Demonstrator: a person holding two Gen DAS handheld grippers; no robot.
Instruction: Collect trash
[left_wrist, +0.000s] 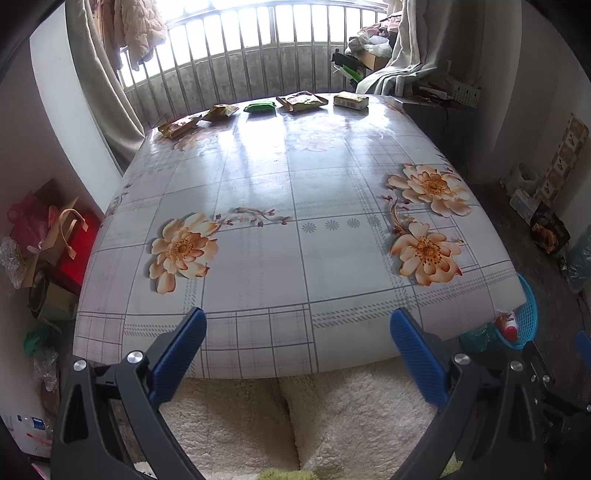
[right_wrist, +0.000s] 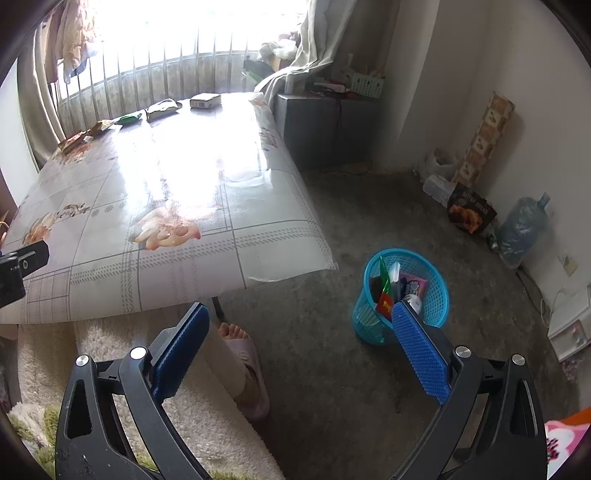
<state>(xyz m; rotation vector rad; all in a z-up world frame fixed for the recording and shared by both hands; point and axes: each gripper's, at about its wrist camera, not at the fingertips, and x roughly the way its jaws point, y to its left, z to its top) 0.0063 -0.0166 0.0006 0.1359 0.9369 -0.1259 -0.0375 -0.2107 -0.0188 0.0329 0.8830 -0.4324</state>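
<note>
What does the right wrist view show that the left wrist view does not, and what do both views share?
Only the right wrist view shows the inside of the blue basket, holding several packets, a foot in a slipper and the open right gripper. Only the left wrist view shows the red bag and clutter left of the table, plus the open left gripper. Both show the flowered table with five packets along its far edge, among them a green packet.
</note>
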